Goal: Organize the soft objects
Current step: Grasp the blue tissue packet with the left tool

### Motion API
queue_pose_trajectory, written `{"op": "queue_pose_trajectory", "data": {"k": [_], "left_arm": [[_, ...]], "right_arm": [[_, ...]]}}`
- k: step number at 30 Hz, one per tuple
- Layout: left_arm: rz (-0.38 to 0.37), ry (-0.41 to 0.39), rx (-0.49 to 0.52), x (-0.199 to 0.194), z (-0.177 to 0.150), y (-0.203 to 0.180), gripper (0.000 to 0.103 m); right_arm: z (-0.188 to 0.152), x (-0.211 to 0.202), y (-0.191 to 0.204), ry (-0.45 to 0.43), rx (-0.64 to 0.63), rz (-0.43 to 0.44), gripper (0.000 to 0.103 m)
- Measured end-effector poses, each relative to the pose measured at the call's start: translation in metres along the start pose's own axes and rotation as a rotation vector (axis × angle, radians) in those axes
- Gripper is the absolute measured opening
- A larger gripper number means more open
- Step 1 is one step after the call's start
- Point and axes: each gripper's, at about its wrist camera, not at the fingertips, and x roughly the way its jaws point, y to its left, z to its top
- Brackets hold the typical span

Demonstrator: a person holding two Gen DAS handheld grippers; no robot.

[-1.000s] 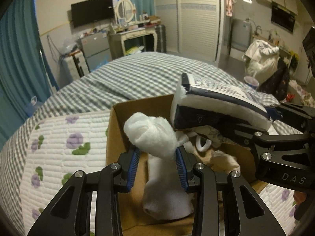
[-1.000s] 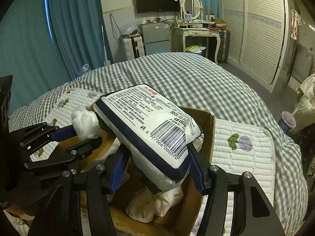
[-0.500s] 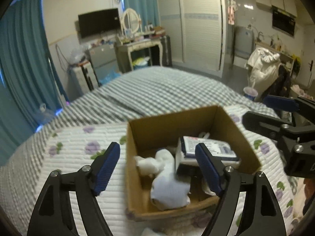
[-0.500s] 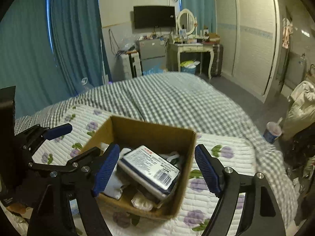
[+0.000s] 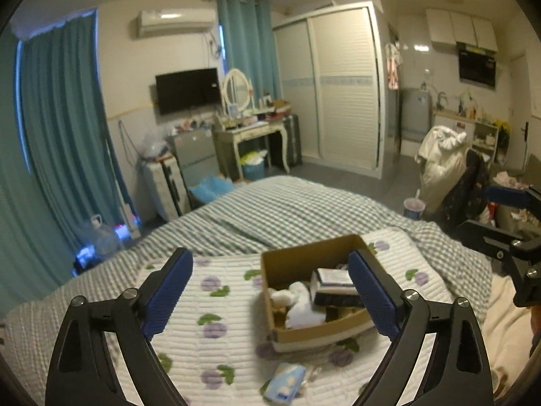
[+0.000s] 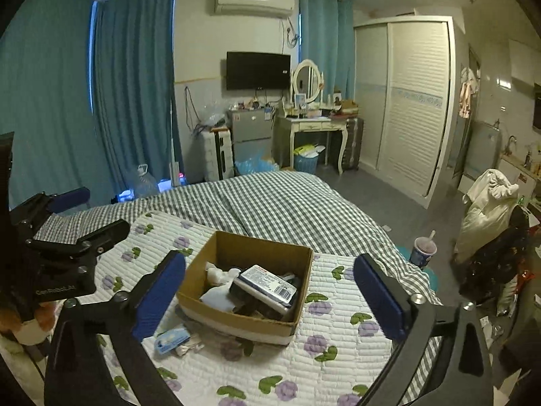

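Note:
A brown cardboard box (image 5: 290, 264) (image 6: 236, 318) stands on a white quilt with purple flowers. Inside lie a white sock (image 5: 301, 311) (image 6: 216, 292), a white cotton wad (image 5: 280, 297) (image 6: 216, 274) and a dark-edged white packet with a barcode (image 5: 334, 287) (image 6: 267, 287). My left gripper (image 5: 270, 291) is open and empty, raised well back from the box. My right gripper (image 6: 270, 294) is open and empty, also raised above it. A small blue tissue pack (image 5: 284, 382) (image 6: 172, 338) lies on the quilt in front of the box.
The quilt (image 6: 331, 338) covers a grey checked bed (image 6: 277, 203). Beyond it stand a dressing table (image 6: 314, 125), a TV, blue curtains and a wardrobe. A cup (image 6: 424, 248) and a clothes-laden chair (image 6: 487, 223) are right of the bed.
Both grippers let go of the sock and the packet, opened wide, and pulled up and back from the box. The sock and packet now lie inside it.

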Motion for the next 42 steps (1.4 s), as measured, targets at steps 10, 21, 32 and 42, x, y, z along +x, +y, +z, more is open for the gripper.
{"op": "queue_pose_trajectory", "data": {"k": [10, 21, 32, 42], "left_arm": [[-0.01, 0.018, -0.021, -0.012, -0.06, 0.02, 0.095], [-0.016, 0.184, -0.058, 0.061, -0.143, 0.026, 0.093], [-0.071, 0.4, -0.073, 0.126, -0.199, 0.014, 0.084], [-0.186, 0.479, -0.075, 0.144, -0.213, -0.011, 0.065]], "right_arm": [[-0.053, 0.001, 0.047, 0.019, -0.019, 0.019, 0.103], [-0.13, 0.085, 0.078, 0.161, -0.062, 0.046, 0.103], [-0.172, 0.14, 0.066, 0.276, -0.055, 0.076, 0.103], [-0.185, 0.154, 0.05, 0.32, -0.011, 0.109, 0.103]]}}
